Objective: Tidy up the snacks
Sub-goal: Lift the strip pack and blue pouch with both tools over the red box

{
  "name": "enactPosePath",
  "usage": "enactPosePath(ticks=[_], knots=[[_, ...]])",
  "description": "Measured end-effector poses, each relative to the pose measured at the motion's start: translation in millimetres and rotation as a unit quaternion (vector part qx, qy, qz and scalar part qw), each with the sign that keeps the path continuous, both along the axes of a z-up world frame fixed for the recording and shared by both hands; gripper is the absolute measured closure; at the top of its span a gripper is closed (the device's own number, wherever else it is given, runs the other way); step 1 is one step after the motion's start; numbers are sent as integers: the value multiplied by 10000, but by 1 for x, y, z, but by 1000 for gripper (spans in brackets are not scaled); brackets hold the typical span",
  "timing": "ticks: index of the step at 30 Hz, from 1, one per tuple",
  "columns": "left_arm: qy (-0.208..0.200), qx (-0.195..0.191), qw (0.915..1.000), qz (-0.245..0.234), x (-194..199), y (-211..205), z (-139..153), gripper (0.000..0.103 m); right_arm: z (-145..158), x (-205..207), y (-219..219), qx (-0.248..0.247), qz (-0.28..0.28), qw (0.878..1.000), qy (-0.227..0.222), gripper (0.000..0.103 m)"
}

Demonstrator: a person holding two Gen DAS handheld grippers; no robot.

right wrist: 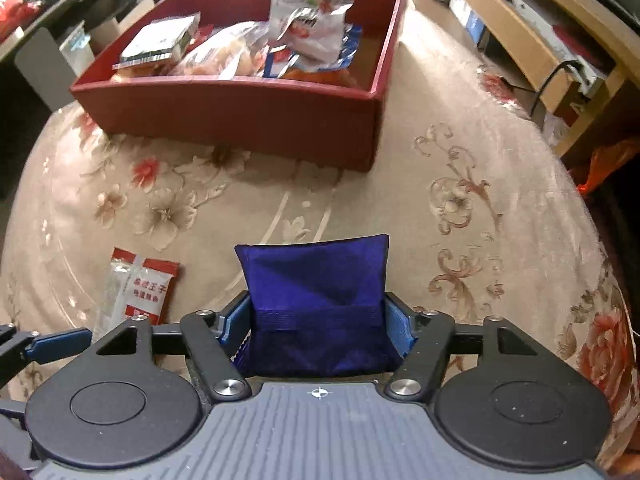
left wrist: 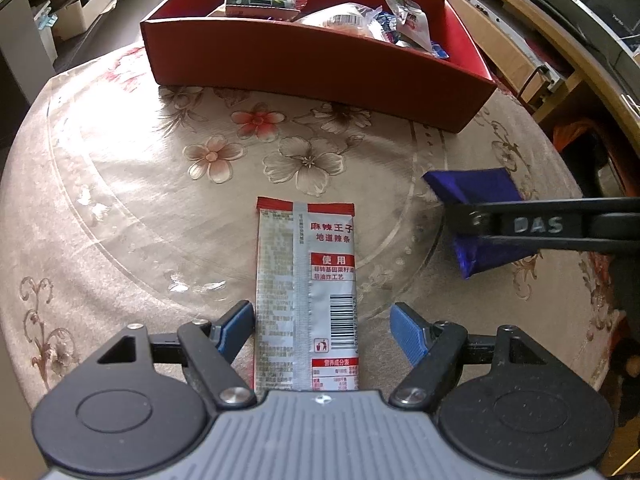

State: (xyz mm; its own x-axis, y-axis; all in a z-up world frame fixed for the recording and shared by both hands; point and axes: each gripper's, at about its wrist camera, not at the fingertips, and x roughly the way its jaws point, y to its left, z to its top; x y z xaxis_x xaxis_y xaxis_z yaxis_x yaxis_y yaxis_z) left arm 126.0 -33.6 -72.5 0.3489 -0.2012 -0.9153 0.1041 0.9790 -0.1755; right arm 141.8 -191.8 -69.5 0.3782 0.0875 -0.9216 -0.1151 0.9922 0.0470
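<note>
A silver and red snack packet point(left wrist: 304, 280) lies flat on the table, lengthwise between the fingers of my left gripper point(left wrist: 322, 328). That gripper is open: its left pad is at the packet's edge and its right pad stands clear of it. My right gripper point(right wrist: 318, 320) is shut on a dark blue packet point(right wrist: 316, 276), with a pad pressing on each side. The blue packet point(left wrist: 472, 188) also shows to the right in the left wrist view. A red box point(left wrist: 312, 68) at the back holds several snack bags. The silver packet point(right wrist: 140, 292) sits left of the right gripper.
The round table wears a floral cloth point(left wrist: 160, 184) under clear plastic. The red box point(right wrist: 224, 108) takes up the far side. A wooden shelf unit point(right wrist: 520, 28) stands beyond the table at the right. Cartons point(left wrist: 80, 12) sit on the floor at the far left.
</note>
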Motion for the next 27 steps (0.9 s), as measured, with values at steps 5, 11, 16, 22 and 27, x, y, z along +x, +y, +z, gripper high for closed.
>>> enactPosePath(ticks=[5,11,16,22,27], knots=[[-7,-38,10000,-5,-1,2,1,29,15,-9,-10,-72,-113,9997,-222,29],[-5,129,9999,-11,-3,-4,-6,22,20,-14,-12,99,-103,9995,-282,29],[-161,327,9993,83,-12,-5,-7,32,22,-17,-15,190,-62,9993,-306,29],[-195,349,9987,307,-18,3,-3,53,28,-23,-16,246,50,9989,-396,29],[-237,314,9986,365,-30,6,2,68,37,-30,-15,308,86,9980,-537,29]])
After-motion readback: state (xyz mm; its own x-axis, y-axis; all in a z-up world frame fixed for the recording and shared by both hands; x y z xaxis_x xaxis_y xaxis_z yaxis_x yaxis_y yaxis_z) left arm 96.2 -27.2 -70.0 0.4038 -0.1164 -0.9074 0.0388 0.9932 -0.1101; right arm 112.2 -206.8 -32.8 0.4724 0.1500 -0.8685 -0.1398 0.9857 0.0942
